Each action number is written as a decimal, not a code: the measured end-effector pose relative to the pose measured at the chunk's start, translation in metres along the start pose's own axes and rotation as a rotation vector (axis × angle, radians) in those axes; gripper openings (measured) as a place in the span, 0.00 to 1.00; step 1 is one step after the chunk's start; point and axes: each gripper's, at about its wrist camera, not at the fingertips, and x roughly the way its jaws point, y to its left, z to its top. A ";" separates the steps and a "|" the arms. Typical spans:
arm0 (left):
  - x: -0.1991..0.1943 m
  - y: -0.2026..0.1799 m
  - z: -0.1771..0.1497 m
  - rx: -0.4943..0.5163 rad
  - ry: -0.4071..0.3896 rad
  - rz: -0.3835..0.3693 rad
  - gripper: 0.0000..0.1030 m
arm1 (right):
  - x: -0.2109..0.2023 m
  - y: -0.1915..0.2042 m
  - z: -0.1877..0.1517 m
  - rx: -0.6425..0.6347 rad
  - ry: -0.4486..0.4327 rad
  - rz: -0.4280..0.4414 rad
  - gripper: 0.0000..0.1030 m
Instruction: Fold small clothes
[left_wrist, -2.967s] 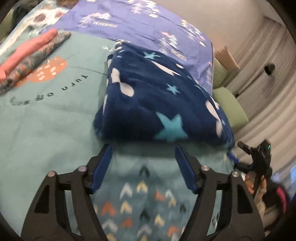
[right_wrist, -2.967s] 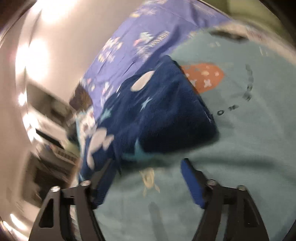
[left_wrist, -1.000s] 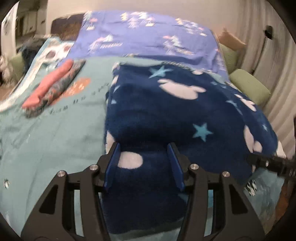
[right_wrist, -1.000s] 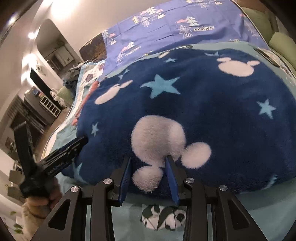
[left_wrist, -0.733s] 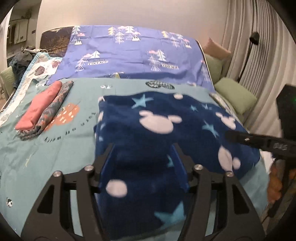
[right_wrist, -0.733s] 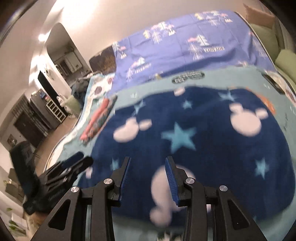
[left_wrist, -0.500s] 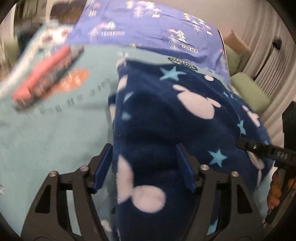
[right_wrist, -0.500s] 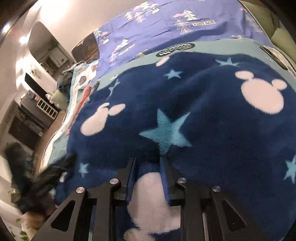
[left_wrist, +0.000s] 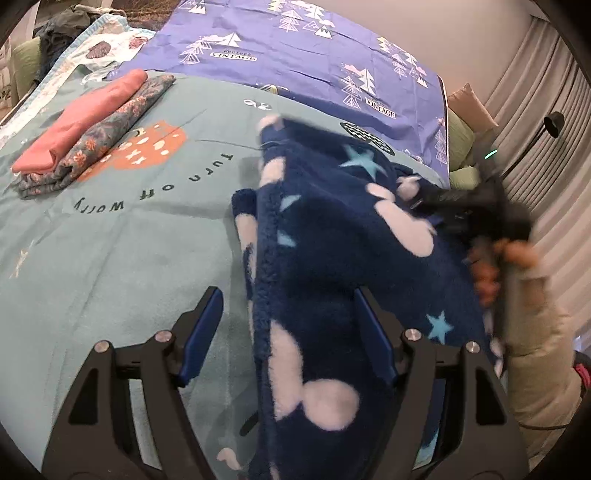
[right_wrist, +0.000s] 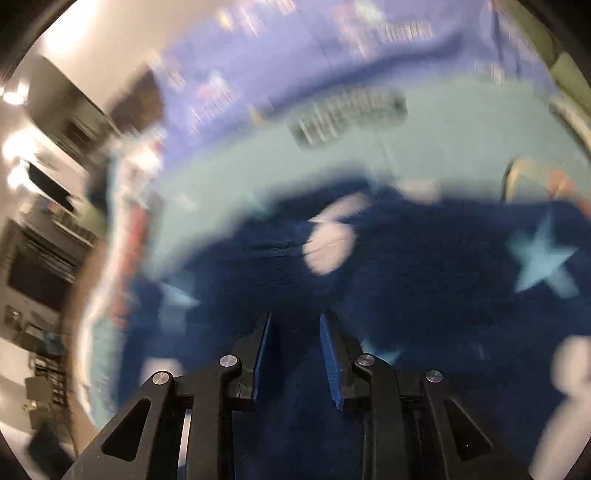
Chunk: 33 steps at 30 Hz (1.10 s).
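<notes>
Fleece garment: navy with pale blobs and light-blue stars, your piece (left_wrist: 332, 258) lay bunched on the right half of the bed, its left edge standing up in a ridge that ran between your left fingers.
Left gripper: your left gripper (left_wrist: 288, 332) had its jaws spread wide and had just been opening; the fleece passed between the blue pads (left_wrist: 201, 332), but the left pad stood clear of it over bare cover.
Right gripper: your right gripper (right_wrist: 295, 354) had its jaws drawn close and had just been closing, with navy fleece filling the narrow gap; the blur left it unclear how firmly the pads pinched.
Open room: the teal cover (left_wrist: 110, 258) lay bare to the left of the fleece, out to the folded stack.
Folded stack: a pink piece (left_wrist: 81, 122) lay on a flowered one (left_wrist: 110, 133) near the far left edge, well apart from the fleece.
Surface: teal bedcover printed with dark lettering and an orange patch (left_wrist: 147, 151); a purple sheet with white trees (left_wrist: 314, 48) lay beyond it.
Room: grey curtains (left_wrist: 546, 110) and green cushions (left_wrist: 460, 136) stood at the right.
Left view only: your right hand (left_wrist: 509, 258) and pale sleeve (left_wrist: 539, 332) gripping the tool over the fleece's right side.
Right view only: blurred dark furniture (right_wrist: 44, 258) beyond the bed's left side.
</notes>
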 end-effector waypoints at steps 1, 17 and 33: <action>0.001 0.000 0.001 0.002 0.002 0.004 0.72 | 0.007 -0.003 -0.003 -0.007 -0.020 0.021 0.22; -0.020 -0.013 -0.008 0.047 -0.038 0.076 0.73 | -0.104 0.055 -0.092 -0.284 -0.166 0.066 0.31; -0.081 0.050 -0.035 -0.080 -0.097 0.150 0.73 | -0.078 0.187 -0.282 -1.043 -0.338 -0.175 0.83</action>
